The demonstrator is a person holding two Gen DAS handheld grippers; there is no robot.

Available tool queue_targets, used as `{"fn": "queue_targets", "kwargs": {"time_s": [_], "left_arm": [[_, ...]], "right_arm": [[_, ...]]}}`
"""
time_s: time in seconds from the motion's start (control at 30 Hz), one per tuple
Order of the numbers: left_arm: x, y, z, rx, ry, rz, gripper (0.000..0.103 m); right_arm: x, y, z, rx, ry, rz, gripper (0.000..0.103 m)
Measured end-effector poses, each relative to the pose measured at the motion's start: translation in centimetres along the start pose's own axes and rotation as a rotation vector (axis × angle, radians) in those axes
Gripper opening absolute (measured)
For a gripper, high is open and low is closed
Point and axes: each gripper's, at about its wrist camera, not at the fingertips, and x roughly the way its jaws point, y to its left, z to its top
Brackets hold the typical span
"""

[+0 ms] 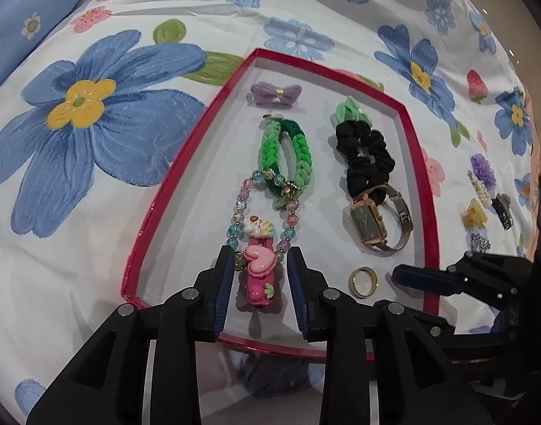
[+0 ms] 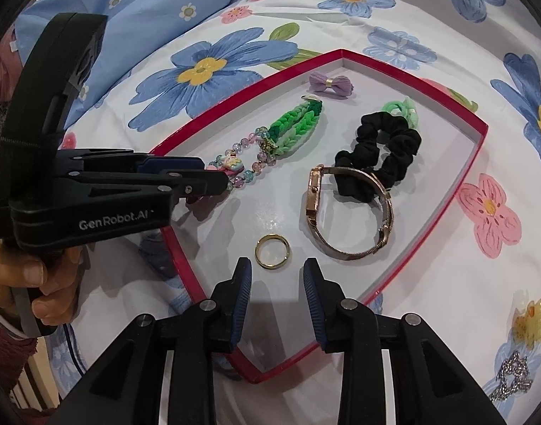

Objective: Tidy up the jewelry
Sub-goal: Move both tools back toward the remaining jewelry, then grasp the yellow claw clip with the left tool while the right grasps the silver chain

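Note:
A red-rimmed tray lies on a flowered bedsheet. It holds a purple bow, a green braided bracelet, a beaded bracelet, a black scrunchie, a watch and a gold ring. My left gripper straddles a pink hair clip that rests on the tray floor; its pads stand clear of the clip on both sides. My right gripper is open just short of the ring, with nothing between its fingers.
Loose pieces lie on the sheet right of the tray: a yellow claw clip, a pearl clip, a purple flower and a silver sparkly piece. A blue pillow sits far left. A hand holds the left gripper.

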Motion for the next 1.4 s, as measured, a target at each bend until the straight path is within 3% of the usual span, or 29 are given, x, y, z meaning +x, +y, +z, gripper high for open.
{"fn": "queue_targets", "kwargs": {"time_s": [0.17,0.33,0.57,0.7,0.8,1.1,1.33,1.4], "left_arm": [[-1.9,0.3,0.1,-0.037,-0.051,-0.017,0.038],[-3.6,0.3,0.0,-0.065,-0.081,-0.048,0.043],[-5.2,-2.0,-0.9,-0.044,-0.096,-0.092,0.051],[-5.7,-4.1,-1.5,-0.016,-0.089,-0.125,0.051],[-5.9,-5.8,-1.9,0.011,-0.086,-0.143,0.054],[-5.6,-11.3,-2.2,0.100,-0.057,-0.183,0.061],[-4.0,-15.6,-1.8,0.159,-0.018,-0.206,0.067],[-3.3,-16.7,-1.6,0.166,-0.001,-0.218,0.070]], "right_arm": [[-0.8,-0.3,-0.4,0.028,-0.026,0.010,0.033],[-3.9,-1.4,-1.6,0.108,-0.129,0.021,0.033],[-9.5,-5.4,-5.6,0.287,-0.282,-0.001,0.039],[-11.8,-8.0,-8.2,0.374,-0.325,-0.041,0.040],[-13.8,-10.3,-10.7,0.440,-0.355,-0.084,0.047],[-17.3,-14.9,-16.9,0.599,-0.409,-0.172,0.050],[-17.0,-16.8,-19.1,0.652,-0.396,-0.177,0.056],[-16.5,-17.0,-19.0,0.643,-0.390,-0.184,0.066]]}}
